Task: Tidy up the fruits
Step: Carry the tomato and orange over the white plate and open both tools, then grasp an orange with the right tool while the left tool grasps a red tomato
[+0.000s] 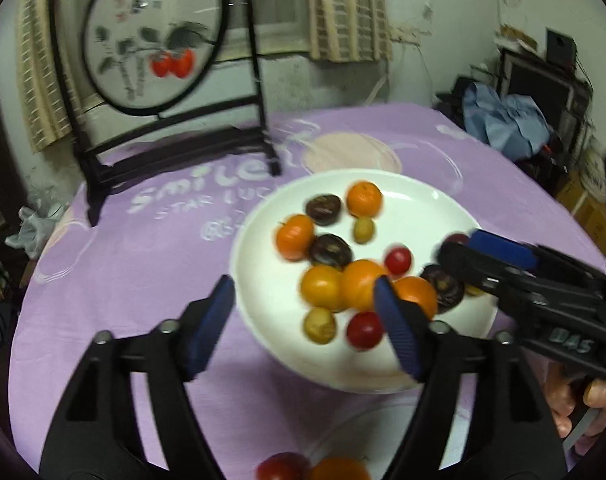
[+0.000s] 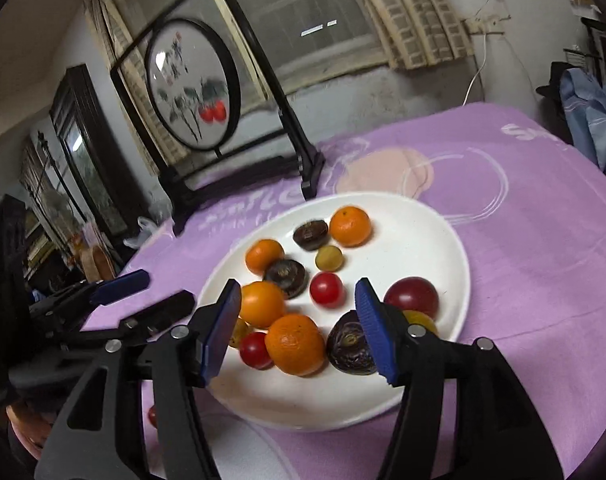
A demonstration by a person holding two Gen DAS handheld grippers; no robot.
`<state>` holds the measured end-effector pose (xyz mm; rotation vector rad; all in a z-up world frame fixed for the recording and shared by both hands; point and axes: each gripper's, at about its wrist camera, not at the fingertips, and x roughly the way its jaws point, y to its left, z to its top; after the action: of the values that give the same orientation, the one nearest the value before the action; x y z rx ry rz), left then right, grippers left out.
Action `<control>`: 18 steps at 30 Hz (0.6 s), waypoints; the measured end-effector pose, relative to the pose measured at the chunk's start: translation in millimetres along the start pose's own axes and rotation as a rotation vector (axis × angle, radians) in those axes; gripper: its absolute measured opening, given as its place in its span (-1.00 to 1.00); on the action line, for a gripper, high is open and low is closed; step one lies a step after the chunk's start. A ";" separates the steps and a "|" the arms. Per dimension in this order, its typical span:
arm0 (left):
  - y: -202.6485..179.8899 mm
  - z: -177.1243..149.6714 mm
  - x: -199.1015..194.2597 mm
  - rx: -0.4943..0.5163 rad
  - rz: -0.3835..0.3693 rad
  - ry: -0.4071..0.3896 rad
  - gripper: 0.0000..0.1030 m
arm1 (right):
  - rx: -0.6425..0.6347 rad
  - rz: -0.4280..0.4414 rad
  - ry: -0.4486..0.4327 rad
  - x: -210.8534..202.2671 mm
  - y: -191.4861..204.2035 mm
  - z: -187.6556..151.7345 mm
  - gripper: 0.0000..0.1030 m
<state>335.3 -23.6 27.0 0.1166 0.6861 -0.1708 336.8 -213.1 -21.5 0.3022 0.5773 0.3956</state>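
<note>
Left wrist view: the left gripper (image 1: 303, 320) hangs with jaws wide apart and nothing between the pads, just over the near rim of the white plate (image 1: 263, 340) on the purple tablecloth (image 1: 123, 280). On the plate: five orange fruits (image 1: 323, 287), three dark purple ones (image 1: 330, 250), two olive-yellow ones (image 1: 319, 325), and two small red ones (image 1: 365, 330). The right gripper (image 1: 455, 246) reaches in from the right, partly hiding more fruit.

Right wrist view: the right gripper (image 2: 299, 320) is parted about halfway, empty, above the plate (image 2: 423, 240); four orange fruits (image 2: 295, 344) and three dark purple ones (image 2: 351, 348) show here, beside one large dark red fruit (image 2: 411, 295)
</note>
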 end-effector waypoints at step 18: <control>100.6 -74.1 -53.2 -0.206 0.294 -0.013 0.94 | -0.467 0.130 0.412 36.9 112.3 -89.2 0.17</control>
<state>268.5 93.3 9.1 0.0177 0.6617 0.1808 282.5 -83.0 -66.9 -0.1981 0.8476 0.7111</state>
